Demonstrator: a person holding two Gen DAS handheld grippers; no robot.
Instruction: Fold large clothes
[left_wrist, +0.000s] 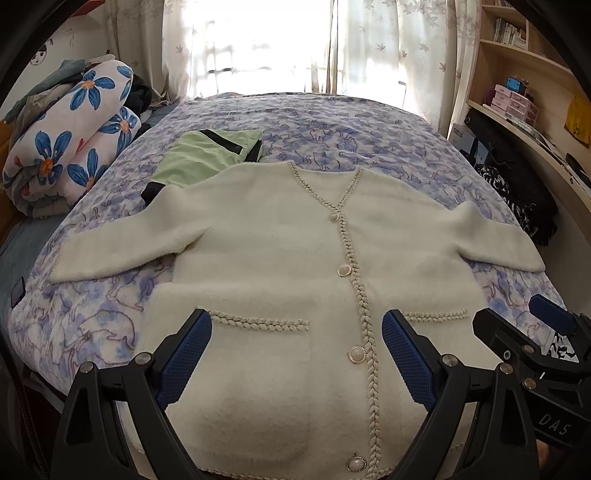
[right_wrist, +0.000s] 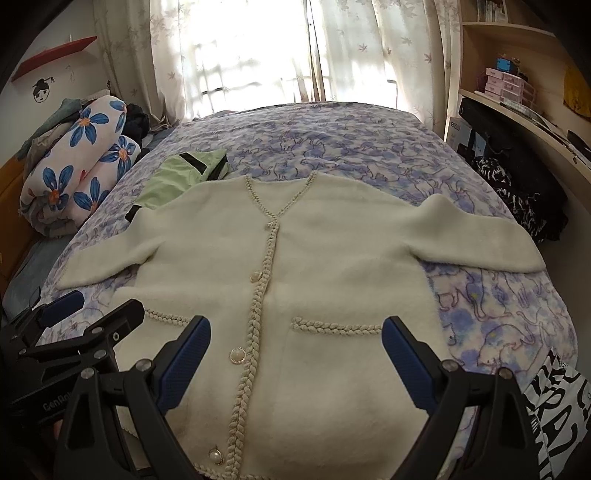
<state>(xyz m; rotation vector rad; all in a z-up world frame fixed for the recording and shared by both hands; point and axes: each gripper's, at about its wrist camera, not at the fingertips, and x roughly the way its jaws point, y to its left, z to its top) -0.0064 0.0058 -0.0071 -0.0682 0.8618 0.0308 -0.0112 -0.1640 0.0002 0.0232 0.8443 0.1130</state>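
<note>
A cream fluffy cardigan with pearl buttons and braided trim lies flat, front up, on the bed, both sleeves spread sideways; it also shows in the right wrist view. My left gripper is open and empty, hovering over the lower left pocket near the hem. My right gripper is open and empty over the lower right pocket. The right gripper also shows at the right edge of the left wrist view, and the left gripper at the left edge of the right wrist view.
The bed has a purple cat-print cover. A folded green garment lies past the cardigan's left shoulder. A rolled floral blanket sits at far left. A desk with shelves and black-and-white cloth lie at right.
</note>
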